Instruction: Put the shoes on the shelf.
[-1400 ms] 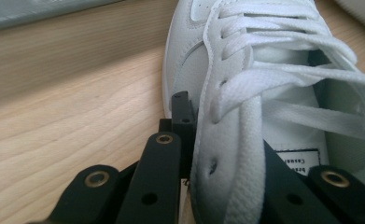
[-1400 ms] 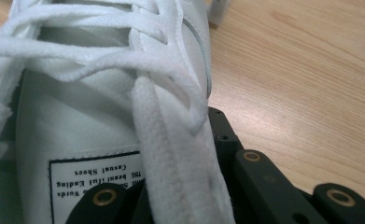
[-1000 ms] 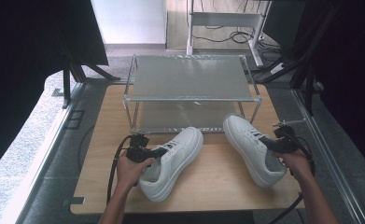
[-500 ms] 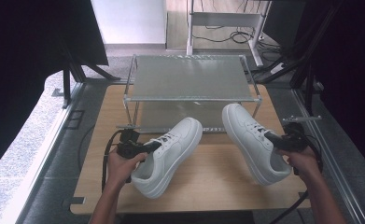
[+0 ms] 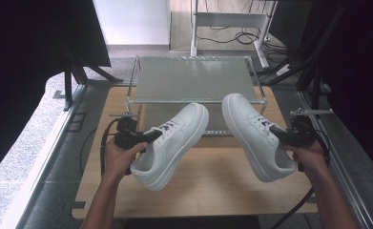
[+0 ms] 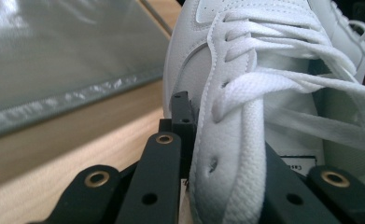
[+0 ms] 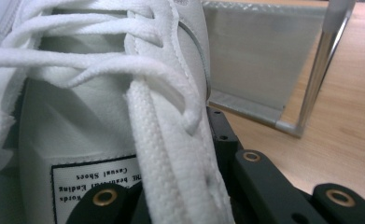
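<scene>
at about 8 o'clock in the high view, the left tool [image 5: 148, 137] sits in the person's left hand [image 5: 119, 157], its black jaws clenched on the side wall by the lace eyelets of the left white leather lace-up sneaker [image 5: 172, 143]. that sneaker hangs above the light wooden bench [image 5: 212, 186], toe tipped toward 1 o'clock and heel toward 7 o'clock. in the left tool's own view, the sneaker's wall [image 6: 227, 154] runs up between the two jaws, pinched close, with the laces crossing just above.

at 12 o'clock stands the metal-framed rack with a frosted glass top shelf [image 5: 193, 78]; both toes reach near its front edge.

at about 4 o'clock, the right tool [image 5: 279, 134] sits in the right hand [image 5: 308, 152], likewise clenched on the lace-side wall of the right white leather lace-up sneaker [image 5: 253, 133]. this one is also off the bench, toe toward 11 o'clock, heel toward 5 o'clock. in the right tool's view the tongue label [image 7: 96, 179] shows beside the gripped wall, and a rack leg [image 7: 318, 70] stands at 2 o'clock.
</scene>
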`<state>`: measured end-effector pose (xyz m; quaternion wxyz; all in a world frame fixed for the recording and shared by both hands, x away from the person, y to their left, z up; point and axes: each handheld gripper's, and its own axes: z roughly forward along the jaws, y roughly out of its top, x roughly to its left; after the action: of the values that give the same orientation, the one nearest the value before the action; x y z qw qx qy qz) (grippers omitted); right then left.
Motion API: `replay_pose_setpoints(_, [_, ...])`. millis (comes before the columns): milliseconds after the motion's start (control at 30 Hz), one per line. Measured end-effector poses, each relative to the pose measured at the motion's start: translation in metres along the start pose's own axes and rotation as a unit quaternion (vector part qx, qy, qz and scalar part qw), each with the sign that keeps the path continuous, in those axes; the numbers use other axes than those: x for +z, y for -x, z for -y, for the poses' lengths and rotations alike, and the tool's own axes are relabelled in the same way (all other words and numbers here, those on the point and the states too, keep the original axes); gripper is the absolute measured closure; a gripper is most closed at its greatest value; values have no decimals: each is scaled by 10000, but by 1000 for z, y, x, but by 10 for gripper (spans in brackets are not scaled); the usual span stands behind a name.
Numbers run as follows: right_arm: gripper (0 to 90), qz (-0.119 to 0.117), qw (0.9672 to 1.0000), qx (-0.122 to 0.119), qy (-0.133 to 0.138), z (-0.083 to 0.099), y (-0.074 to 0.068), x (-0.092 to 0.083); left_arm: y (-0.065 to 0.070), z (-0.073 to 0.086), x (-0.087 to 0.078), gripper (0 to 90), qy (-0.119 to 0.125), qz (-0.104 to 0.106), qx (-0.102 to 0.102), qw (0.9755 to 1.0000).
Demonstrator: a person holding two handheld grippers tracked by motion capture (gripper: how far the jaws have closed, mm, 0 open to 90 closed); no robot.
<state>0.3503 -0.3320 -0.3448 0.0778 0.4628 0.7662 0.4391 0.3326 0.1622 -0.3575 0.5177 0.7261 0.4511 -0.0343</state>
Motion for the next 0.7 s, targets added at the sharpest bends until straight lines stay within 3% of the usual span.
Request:
replay_pose_setpoints(200, [869, -102, 9999, -52, 68, -15, -6, 1, 0, -17, -4, 849, 130, 59, -8, 9999])
replay_pose_setpoints(400, [868, -140, 9997, -135, 149, -32, -12, 2, 5, -35, -6, 849, 251, -69, 59, 9996])
replay_pose_setpoints(533, [869, -113, 9997, -119, 175, -41, -13, 1, 5, -49, -6, 849, 284, -37, 46, 9996])
replay_pose_setpoints(700, [869, -68, 9997, -52, 233, -55, -11, 0, 6, -64, -5, 848, 304, -152, 107, 9994])
